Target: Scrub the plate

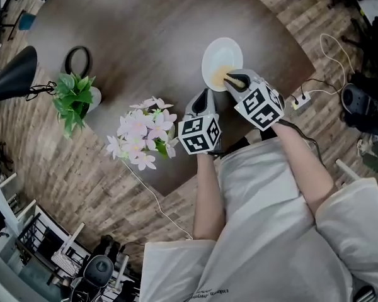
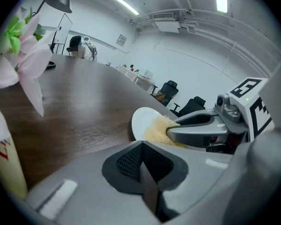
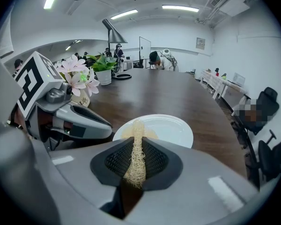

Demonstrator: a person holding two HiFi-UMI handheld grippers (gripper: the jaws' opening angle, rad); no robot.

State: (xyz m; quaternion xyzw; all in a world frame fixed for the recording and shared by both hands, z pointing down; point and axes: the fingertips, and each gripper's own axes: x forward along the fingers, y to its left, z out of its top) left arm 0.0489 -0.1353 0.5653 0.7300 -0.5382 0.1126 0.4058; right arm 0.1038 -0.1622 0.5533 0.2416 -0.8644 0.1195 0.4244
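A white plate [image 1: 222, 56] lies flat on the dark wooden table [image 1: 145, 36]. My right gripper [image 1: 230, 79] is shut on a tan loofah scrubber [image 3: 137, 149], which rests on the plate's [image 3: 171, 128] near part. From the left gripper view the scrubber [image 2: 157, 130] covers the near side of the plate [image 2: 143, 122]. My left gripper [image 1: 203, 102] sits just short of the plate, to the left of the right one, jaws shut with nothing between them [image 2: 147, 179]; it does not touch the plate.
A vase of pink flowers [image 1: 142, 134] stands close to the left gripper's left. Further left are a small green potted plant [image 1: 74, 96], a black ring-shaped object [image 1: 79, 60] and a black desk lamp [image 1: 12, 74]. A white cable [image 1: 154, 197] runs off the table's near edge.
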